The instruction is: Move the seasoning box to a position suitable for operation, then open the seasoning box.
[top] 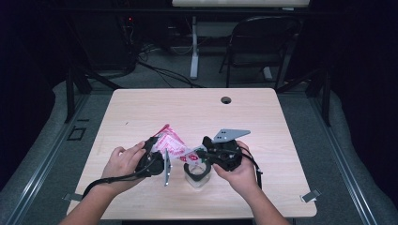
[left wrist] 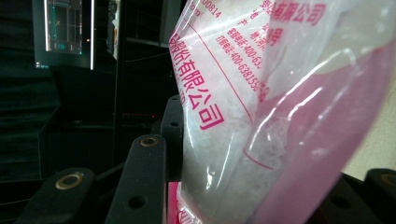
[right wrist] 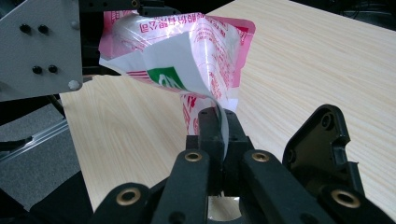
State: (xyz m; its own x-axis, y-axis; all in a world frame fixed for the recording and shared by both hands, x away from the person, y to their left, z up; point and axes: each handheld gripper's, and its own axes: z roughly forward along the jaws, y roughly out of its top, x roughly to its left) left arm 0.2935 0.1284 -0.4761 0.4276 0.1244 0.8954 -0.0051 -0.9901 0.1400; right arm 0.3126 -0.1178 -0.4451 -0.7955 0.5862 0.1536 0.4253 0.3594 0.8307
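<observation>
Light wood-grain bench [top: 141, 112], rectangular with rounded corners; bears a small round dark cable hole [top: 226, 100] near its far edge, well beyond the tools. Black metal folding chair [top: 256, 44] on the floor past the bench's far right corner. White upright desk leg [top: 194, 47] beside the chair, left of it. Black cables [top: 159, 70] trailing over the grey carpeted floor [top: 155, 79] behind the bench. Two small metal clips [top: 310, 196] at the bench's near edge, one at each corner, outward of the tools.
</observation>
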